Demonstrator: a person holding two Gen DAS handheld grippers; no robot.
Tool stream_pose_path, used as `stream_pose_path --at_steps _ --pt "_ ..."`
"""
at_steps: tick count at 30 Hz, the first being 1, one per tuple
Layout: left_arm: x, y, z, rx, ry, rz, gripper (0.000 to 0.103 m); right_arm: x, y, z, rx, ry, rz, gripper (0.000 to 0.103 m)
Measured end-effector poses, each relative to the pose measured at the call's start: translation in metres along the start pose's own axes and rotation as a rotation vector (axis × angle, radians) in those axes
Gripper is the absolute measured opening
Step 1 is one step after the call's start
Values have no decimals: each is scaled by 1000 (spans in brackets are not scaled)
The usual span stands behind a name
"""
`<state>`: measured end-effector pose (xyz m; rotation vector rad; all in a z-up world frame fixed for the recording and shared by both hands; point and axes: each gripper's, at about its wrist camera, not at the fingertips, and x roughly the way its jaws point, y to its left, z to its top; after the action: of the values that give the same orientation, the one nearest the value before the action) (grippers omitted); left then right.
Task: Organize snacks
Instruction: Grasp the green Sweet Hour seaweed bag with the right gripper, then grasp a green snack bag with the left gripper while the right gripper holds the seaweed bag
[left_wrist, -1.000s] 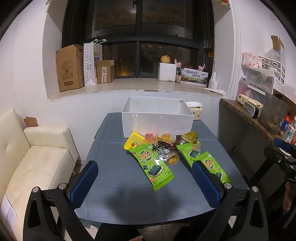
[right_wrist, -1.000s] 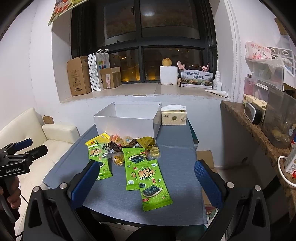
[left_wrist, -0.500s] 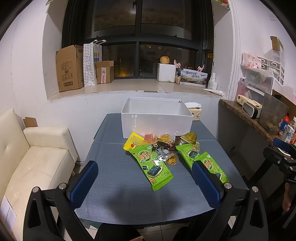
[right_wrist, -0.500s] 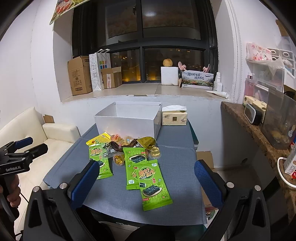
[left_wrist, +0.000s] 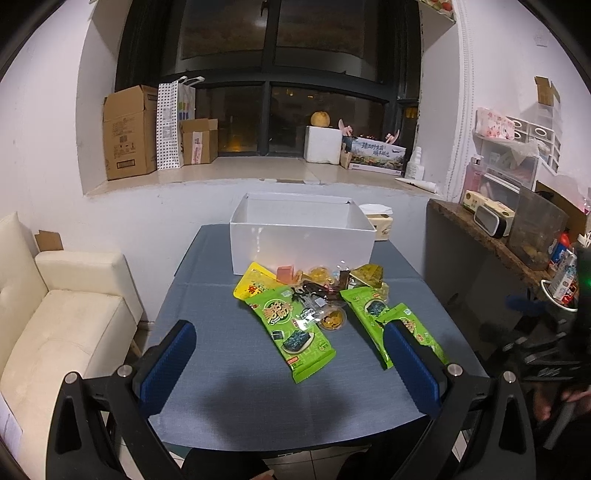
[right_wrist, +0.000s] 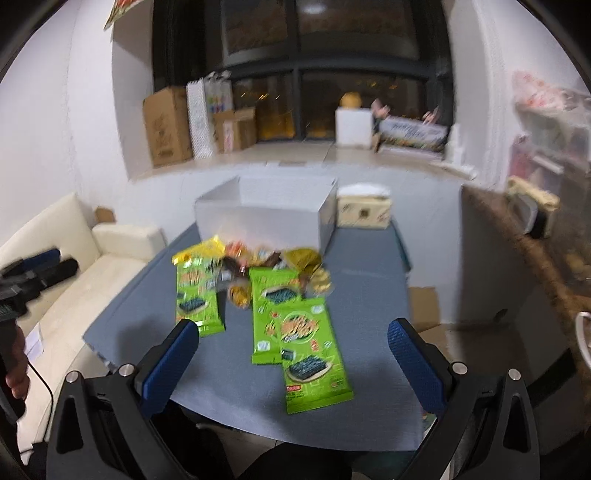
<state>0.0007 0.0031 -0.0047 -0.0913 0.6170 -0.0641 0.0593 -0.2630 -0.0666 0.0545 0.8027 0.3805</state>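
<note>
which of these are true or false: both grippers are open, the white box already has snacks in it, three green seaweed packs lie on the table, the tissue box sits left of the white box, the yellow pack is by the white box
1. Both the left gripper and the right gripper are open, holding nothing. True.
2. The white box already holds snacks. False: what shows of its inside is bare.
3. Three green seaweed packs lie on the table. True.
4. The tissue box sits left of the white box. False: it sits to its right.
5. The yellow pack lies in front of the white box. True.
</note>
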Motion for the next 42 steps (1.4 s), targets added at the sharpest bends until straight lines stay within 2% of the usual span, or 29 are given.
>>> stream_pose_path --at_steps 4,7,13,15,16,17,20,26,32,36,42 --pt "7 6 -5 -16 -7 -18 103 68 -11 -16 -40 119 7 103" --pt "14 10 -8 -6 3 -6 103 102 -21 -27 -27 178 29 103" --pt "31 16 -16 1 51 12 103 139 -36 -40 -14 251 64 102" --pt "38 17 -20 3 76 11 103 147 -36 -44 -21 274 71 90" --pt "41 17 -21 0 83 10 103 146 -34 -46 -44 263 49 77" --pt "43 16 -22 3 93 11 103 145 -32 -46 -56 266 49 72" --pt "51 12 -25 12 110 10 103 140 -33 -46 -47 267 95 72" --pt "73 1 -29 23 144 17 103 108 -39 -38 -4 176 72 72" --pt "142 -2 -30 -64 217 80 103 74 -36 -32 42 112 33 72" --pt "192 -17 -33 -45 254 155 103 58 -32 -35 63 91 46 72" --pt "246 -16 -37 -82 313 198 103 53 -35 -38 77 84 52 72"
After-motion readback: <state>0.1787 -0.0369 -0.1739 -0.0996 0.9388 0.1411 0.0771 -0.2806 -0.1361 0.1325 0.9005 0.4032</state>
